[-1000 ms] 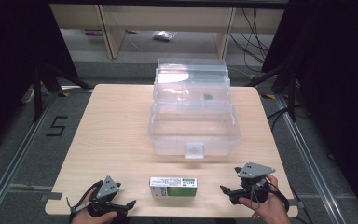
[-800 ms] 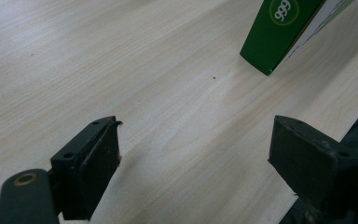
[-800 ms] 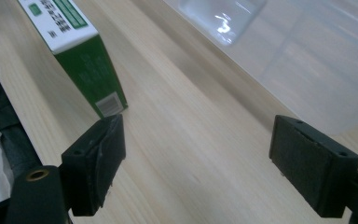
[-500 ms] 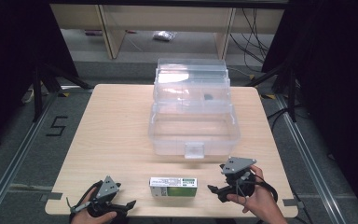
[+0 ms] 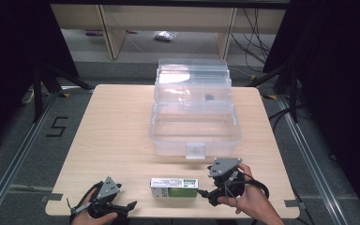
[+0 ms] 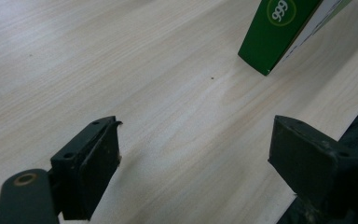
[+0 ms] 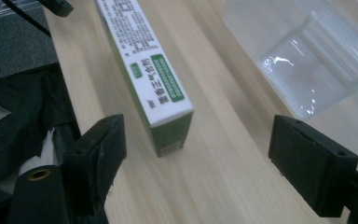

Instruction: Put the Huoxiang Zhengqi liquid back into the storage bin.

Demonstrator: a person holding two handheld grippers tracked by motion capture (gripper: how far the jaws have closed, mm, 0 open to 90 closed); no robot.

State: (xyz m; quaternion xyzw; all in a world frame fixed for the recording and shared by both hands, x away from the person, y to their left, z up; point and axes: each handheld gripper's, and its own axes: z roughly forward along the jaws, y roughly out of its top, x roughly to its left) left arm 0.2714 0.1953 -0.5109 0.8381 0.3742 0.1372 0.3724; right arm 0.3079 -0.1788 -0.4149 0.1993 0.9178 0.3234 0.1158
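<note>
Wooden table [image 5: 117, 126]: right gripper [image 5: 207, 192], fingers apart, beside green-and-white box [image 5: 174, 187].

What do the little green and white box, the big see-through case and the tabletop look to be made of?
The box looks like thin printed cardboard with a slight sheen: sharp folded edges, fine print. The case seems clear hard plastic, glossy: light glints on it and the table shows through its walls. The table shows pale wood grain, matte; whether solid wood or laminate I cannot tell.

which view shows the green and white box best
The high view: the whole box lies flat near the table's front edge, beside the right gripper. The right gripper view shows its near end and printed top, the left gripper view a green corner.
</note>
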